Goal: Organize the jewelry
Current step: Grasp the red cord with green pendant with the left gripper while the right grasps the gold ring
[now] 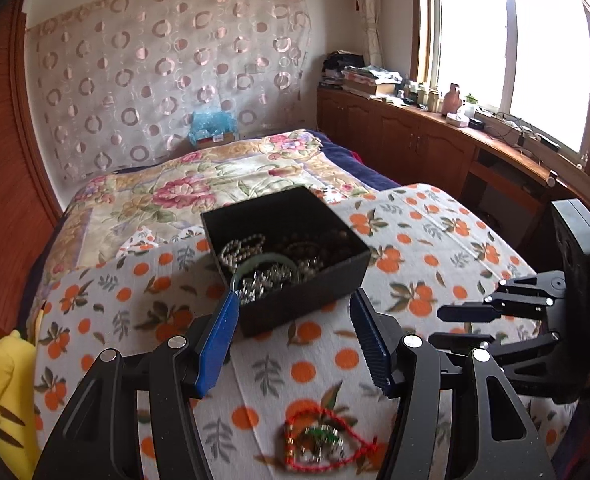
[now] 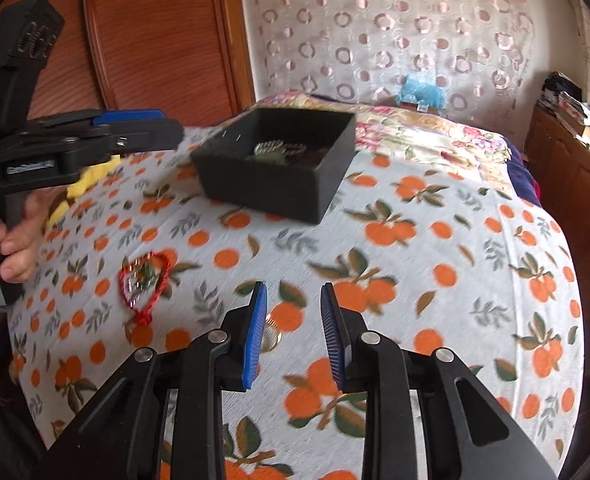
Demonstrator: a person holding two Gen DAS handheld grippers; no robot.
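Both grippers empty over the orange-print cloth (image 1: 415, 240).

My left gripper (image 1: 295, 336) gapes wide, my right gripper (image 2: 293, 332) partly open, nothing held; red cord bracelet (image 1: 319, 440) lies just under my left, box (image 1: 347, 276) of jewelry beyond.

A bed (image 1: 255, 168) carries everything here. Its near part is covered by a white blanket printed with oranges and green leaves (image 1: 415, 248), and farther back lies a floral quilt (image 1: 199, 184) with pink blossoms, a dark blue sheet (image 1: 359, 168) showing at its far right edge. On the orange-print blanket sits an open black box (image 1: 295, 304), filled with beaded bracelets and silver chains. Nearer than the box, well apart from it, a red cord bracelet with small metal charms (image 1: 319, 440) lies flat on the blanket. At the bed's left edge rests a yellow plush toy (image 1: 3, 392). At the far end a blue plastic bag (image 1: 211, 124) sits against the curtain.
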